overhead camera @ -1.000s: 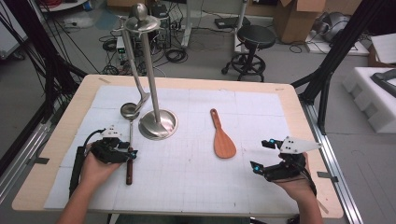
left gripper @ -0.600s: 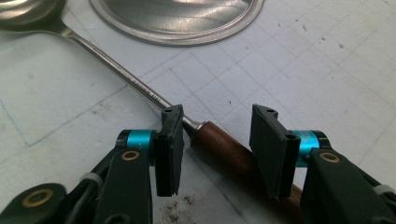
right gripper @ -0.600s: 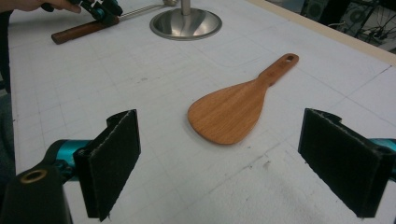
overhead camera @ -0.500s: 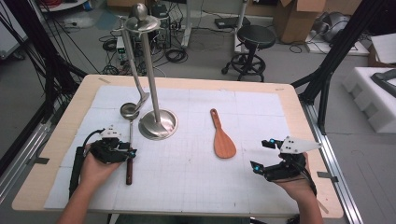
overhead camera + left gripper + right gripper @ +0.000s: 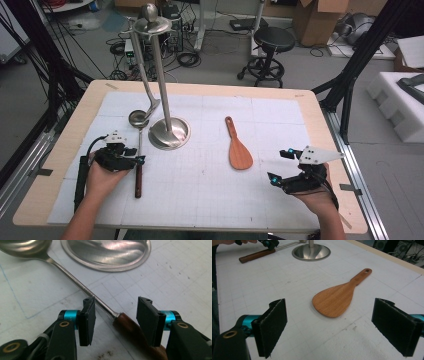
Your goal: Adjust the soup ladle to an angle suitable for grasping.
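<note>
A white gridded mat (image 5: pixel 210 200) covers the wooden table. The ladle (image 5: pixel 138 150) lies flat beside the steel stand's round base (image 5: pixel 169 133), its bowl cropped in the left gripper view. The left gripper (image 5: pixel 115 315) straddles the thin metal shaft where it meets the brown wooden handle; its jaws, just reopening slightly, do not touch it. The right gripper (image 5: pixel 342 327) is spread wide near the smooth wooden rice paddle (image 5: pixel 339 296).
</note>
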Motion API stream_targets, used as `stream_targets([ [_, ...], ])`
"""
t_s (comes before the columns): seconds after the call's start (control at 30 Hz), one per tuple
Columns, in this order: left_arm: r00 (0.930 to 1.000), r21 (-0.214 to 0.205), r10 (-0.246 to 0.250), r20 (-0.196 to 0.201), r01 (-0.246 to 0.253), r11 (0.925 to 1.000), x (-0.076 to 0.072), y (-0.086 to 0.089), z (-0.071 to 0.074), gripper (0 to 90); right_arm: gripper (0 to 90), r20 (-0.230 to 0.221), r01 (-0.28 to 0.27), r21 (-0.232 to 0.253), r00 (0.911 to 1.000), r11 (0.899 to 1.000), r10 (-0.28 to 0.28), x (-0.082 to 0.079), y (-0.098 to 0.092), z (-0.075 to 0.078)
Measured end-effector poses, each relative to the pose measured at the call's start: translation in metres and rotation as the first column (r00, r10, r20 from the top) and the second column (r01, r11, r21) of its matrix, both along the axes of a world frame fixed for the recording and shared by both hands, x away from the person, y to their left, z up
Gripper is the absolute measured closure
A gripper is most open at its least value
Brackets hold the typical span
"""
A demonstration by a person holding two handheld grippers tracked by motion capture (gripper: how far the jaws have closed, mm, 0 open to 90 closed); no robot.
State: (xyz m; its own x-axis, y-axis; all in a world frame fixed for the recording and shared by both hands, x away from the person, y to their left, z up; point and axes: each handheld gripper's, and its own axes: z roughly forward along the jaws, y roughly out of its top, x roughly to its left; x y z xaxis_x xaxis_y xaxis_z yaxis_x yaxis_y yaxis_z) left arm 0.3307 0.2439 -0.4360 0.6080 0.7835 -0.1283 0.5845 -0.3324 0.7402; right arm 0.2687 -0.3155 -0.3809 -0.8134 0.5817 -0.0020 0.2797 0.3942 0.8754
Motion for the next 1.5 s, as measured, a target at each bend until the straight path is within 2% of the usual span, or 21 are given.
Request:
stream_targets([
  [0.13, 0.9994, 0.021, 0.035, -0.002, -0.035, 0.9992, 0.004, 0.000, -0.001, 51.8, 11.8, -0.001, -0.001, 0.001, 1.0000, 1.000, 0.001, 0.000, 0.001, 0.000],
  [0.17, 0.9990, 0.014, 0.043, -0.008, -0.043, 0.9990, 0.005, 0.000, -0.001, 51.7, 11.8, -0.002, 0.000, 0.002, 1.0000, 1.000, 0.000, 0.000, 0.002, 0.000],
  [0.27, 0.9951, 0.017, 0.098, -0.013, -0.098, 0.9951, 0.008, -0.001, -0.002, 55.9, 11.8, -0.005, -0.001, 0.001, 1.0000, 1.000, 0.001, 0.001, 0.003, 0.000],
  [0.37, 0.9927, 0.060, 0.115, -0.037, -0.113, 0.9918, 0.014, -0.007, -0.004, 61.0, 11.8, -0.006, -0.002, -0.003, 1.0000, 1.000, 0.002, 0.001, 0.004, -0.001],
  [0.5, 0.9859, 0.101, 0.160, -0.049, -0.154, 0.9828, 0.018, -0.016, -0.002, 65.5, 11.8, -0.003, -0.002, 0.000, 1.0000, 1.000, 0.002, 0.002, 0.003, -0.001],
  [0.67, 0.9710, 0.080, 0.226, -0.077, -0.220, 0.9721, 0.018, -0.018, 0.000, 69.7, 11.8, -0.010, 0.002, 0.001, 1.0000, 1.000, -0.002, 0.001, 0.002, -0.001],
  [0.73, 0.9711, 0.069, 0.230, -0.063, -0.226, 0.9718, 0.016, -0.018, 0.003, 73.6, 11.8, -0.006, 0.000, 0.003, 1.0000, 1.000, 0.000, 0.000, 0.001, -0.001],
  [0.8, 0.9716, 0.090, 0.230, -0.057, -0.224, 0.9704, 0.015, -0.018, 0.005, 78.4, 11.8, -0.007, 0.003, 0.000, 1.0000, 1.000, -0.003, 0.000, 0.000, -0.001],
  [1.03, 0.9715, 0.099, 0.230, -0.057, -0.224, 0.9696, 0.014, -0.019, 0.005, 78.6, 11.8, -0.010, 0.004, 0.002, 0.9999, 1.000, -0.004, -0.001, 0.001, -0.001],
  [1.3, 0.9767, 0.166, 0.210, -0.046, -0.200, 0.9657, 0.005, -0.019, 0.008, 79.1, 11.8, -0.007, 0.002, 0.001, 1.0000, 1.000, -0.002, -0.001, 0.000, -0.001],
  [1.5, 0.9766, 0.135, 0.211, -0.042, -0.204, 0.9697, -0.006, -0.010, 0.006, 79.6, 11.8, -0.004, 0.004, 0.002, 1.0000, 1.000, -0.004, -0.002, -0.001, 0.000],
])
